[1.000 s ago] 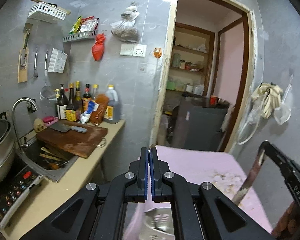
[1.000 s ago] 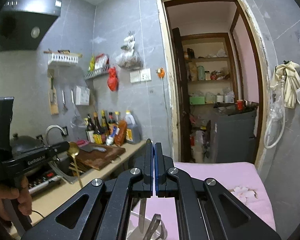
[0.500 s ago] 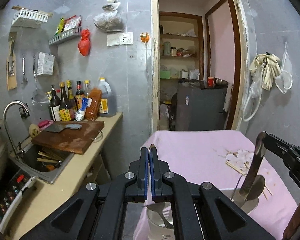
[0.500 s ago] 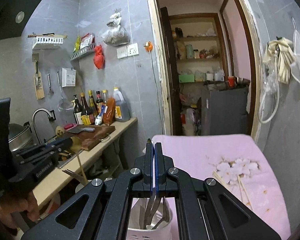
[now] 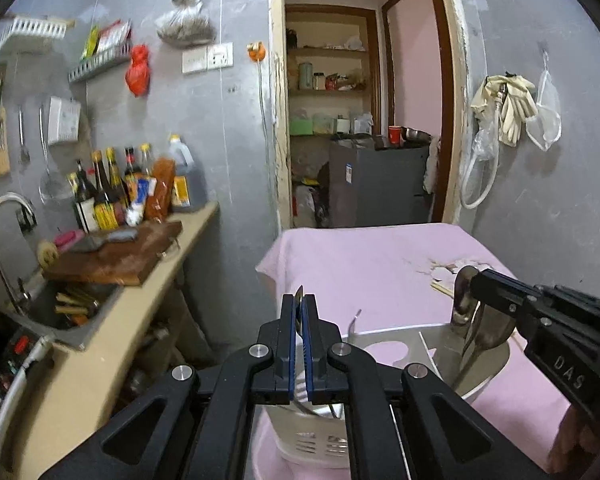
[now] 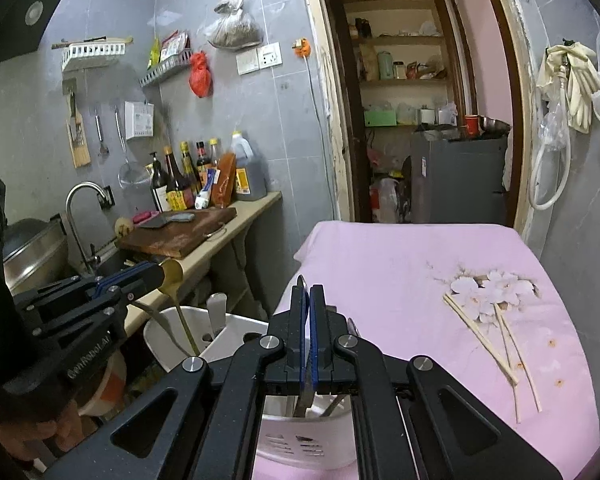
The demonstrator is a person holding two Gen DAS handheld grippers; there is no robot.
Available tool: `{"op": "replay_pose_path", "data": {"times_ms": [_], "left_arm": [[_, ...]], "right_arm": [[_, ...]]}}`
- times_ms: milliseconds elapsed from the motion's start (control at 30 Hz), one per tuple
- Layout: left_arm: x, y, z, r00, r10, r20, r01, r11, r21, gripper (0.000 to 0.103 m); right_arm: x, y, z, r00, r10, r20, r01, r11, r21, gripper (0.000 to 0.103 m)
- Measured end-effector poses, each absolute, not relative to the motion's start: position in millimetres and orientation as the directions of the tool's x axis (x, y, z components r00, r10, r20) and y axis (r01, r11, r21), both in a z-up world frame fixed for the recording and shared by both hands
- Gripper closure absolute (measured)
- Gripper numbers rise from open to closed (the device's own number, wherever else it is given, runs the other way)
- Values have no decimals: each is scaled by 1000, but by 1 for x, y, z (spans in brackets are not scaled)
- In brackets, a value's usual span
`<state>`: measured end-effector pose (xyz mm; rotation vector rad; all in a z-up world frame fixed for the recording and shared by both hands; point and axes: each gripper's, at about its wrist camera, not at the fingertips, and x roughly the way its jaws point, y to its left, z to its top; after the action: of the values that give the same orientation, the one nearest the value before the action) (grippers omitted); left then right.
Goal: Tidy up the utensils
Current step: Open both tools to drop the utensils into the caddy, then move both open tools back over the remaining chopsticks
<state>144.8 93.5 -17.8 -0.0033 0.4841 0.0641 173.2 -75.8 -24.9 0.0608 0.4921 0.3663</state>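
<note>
Both grippers clamp utensils low in frame: left gripper (image 5: 299, 320) a gold spoon (image 6: 171, 273), right gripper (image 6: 309, 320) a steel spoon (image 5: 462, 294); either could snag the white caddy (image 6: 236, 330) rim.

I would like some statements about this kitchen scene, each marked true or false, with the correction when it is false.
1. The left gripper is shut on a gold-coloured spoon. True.
2. The right gripper is open and holds nothing. False: its jaws are shut on a silver utensil.
3. Loose chopsticks lie on the pink tablecloth. True.
4. The white utensil holder stands on the wooden cutting board. False: it stands on the pink tablecloth, below both grippers.
5. A cleaver lies on the wooden cutting board. True.
6. The white utensil holder is empty. False: several utensils already stand in it.
</note>
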Motion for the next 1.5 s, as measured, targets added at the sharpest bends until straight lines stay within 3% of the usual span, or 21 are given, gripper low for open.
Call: {"op": "replay_pose_path", "data": {"times_ms": [300, 400, 533, 567, 600, 667, 833, 933, 1000, 1033, 1200, 1500], "left_arm": [[144, 103, -16, 874, -2, -485, -56, 993, -106, 94], [143, 104, -10, 879, -12, -476, -58, 990, -132, 73], [144, 103, -2, 889, -12, -458, -71, 984, -165, 63], [145, 102, 2, 892, -12, -452, -74, 982, -173, 57], [146, 100, 5, 896, -15, -444, -74, 980, -183, 54], [147, 95, 12, 908, -19, -419, -72, 977, -199, 46], [151, 71, 28, 931, -18, -365, -58, 979, -198, 27], [156, 57, 38, 944, -13, -331, -59, 976, -207, 12], [158, 46, 44, 953, 6, -304, -73, 975, -212, 3], [160, 39, 46, 957, 21, -290, -84, 975, -207, 0], [170, 5, 50, 965, 47, -257, -87, 985, -149, 0], [188, -59, 41, 965, 30, -261, -60, 992, -108, 0]], "right_arm": [[173, -81, -8, 814, 364, -453, -344, 930, 129, 100], [173, -86, 1, 820, 365, -442, -344, 930, 129, 100], [172, -96, 11, 839, 346, -420, -324, 938, 124, 95], [172, -100, 14, 845, 341, -413, -318, 940, 126, 85], [171, -107, 19, 854, 336, -397, -309, 942, 132, 67], [170, -118, 28, 868, 336, -365, -302, 942, 149, 52], [177, -146, 50, 894, 303, -330, -274, 952, 133, 52], [179, -169, 64, 911, 292, -290, -265, 955, 130, 36], [180, -185, 71, 920, 300, -252, -271, 952, 144, 20], [181, -194, 74, 925, 293, -241, -264, 953, 147, 18], [191, -230, 78, 937, 253, -241, -227, 965, 129, 11], [213, -293, 63, 934, 214, -288, -194, 976, 97, 10]]}}
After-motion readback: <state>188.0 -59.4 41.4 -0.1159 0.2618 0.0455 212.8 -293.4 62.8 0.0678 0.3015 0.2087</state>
